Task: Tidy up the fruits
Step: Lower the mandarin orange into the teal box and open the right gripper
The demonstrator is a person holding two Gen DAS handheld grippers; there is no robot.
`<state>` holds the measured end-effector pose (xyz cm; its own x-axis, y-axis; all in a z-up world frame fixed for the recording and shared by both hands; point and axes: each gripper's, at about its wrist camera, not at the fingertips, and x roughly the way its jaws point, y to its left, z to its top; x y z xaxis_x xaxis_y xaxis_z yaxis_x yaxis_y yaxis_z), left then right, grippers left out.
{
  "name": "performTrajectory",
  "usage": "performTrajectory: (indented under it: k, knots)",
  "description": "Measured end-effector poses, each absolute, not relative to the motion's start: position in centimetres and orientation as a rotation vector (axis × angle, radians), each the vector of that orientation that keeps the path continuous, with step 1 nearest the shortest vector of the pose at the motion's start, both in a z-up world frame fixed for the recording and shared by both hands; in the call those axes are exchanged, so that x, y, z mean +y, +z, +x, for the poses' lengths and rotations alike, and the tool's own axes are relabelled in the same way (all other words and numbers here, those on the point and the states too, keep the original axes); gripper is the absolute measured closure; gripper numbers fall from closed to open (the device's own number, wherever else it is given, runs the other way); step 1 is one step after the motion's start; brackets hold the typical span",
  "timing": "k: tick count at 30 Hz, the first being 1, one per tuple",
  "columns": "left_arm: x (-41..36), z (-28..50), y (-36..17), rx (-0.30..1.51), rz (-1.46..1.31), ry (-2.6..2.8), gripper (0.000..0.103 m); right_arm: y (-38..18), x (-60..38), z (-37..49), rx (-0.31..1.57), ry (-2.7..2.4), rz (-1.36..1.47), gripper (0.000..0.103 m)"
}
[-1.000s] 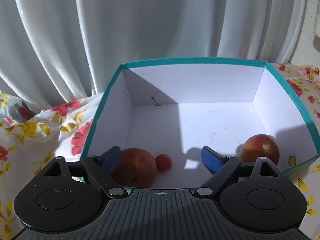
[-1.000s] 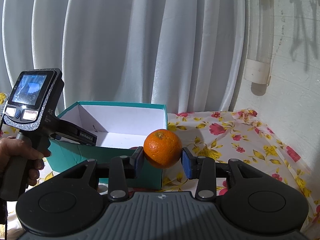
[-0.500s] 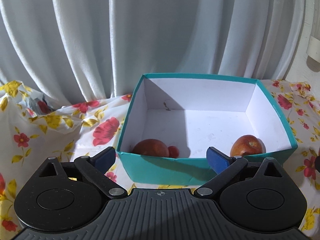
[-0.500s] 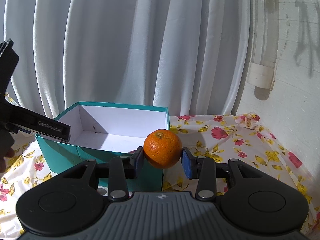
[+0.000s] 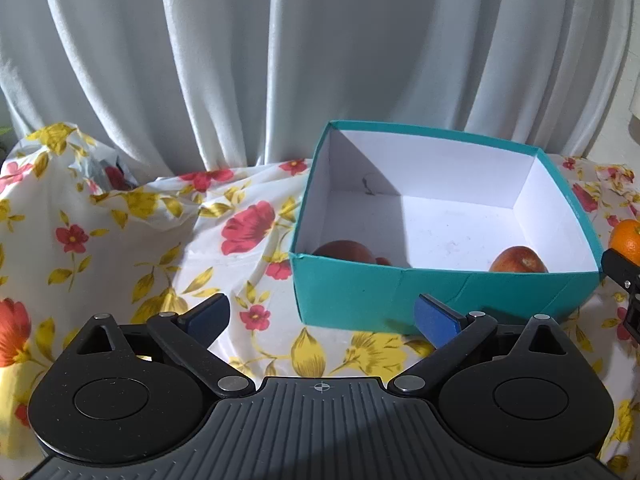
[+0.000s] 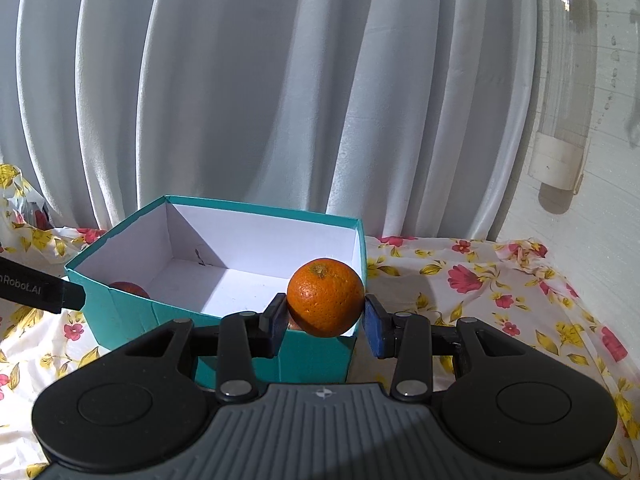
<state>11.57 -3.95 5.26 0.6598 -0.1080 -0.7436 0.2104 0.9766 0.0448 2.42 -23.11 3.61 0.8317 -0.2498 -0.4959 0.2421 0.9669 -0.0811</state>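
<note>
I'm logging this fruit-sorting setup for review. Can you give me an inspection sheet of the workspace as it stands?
Surface: floral cloth, wrinkled.
Job's things: teal box holds two red apples and a small red fruit; orange outside it.
Clutter: crumpled bag at far left.
Grippers: left tongs open, empty; right tongs shut on the orange.
Cables: nothing seen.
Surroundings: white curtain; clear wall tube.
</note>
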Motion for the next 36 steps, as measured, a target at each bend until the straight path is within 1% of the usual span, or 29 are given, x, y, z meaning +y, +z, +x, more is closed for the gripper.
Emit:
performTrajectory:
  k: [17, 36]
  knots:
    - [-3.0, 11.7, 4.8, 0.859, 0.127, -0.141, 0.001, 0.9, -23.7, 6.6, 0.593, -0.239, -0.012, 0.064]
    - [-3.3, 11.5, 4.8, 0.861, 0.133, -0.145, 0.001, 0.6, -24.1, 6.8, 0.596, -0.26, -0.007, 0.063]
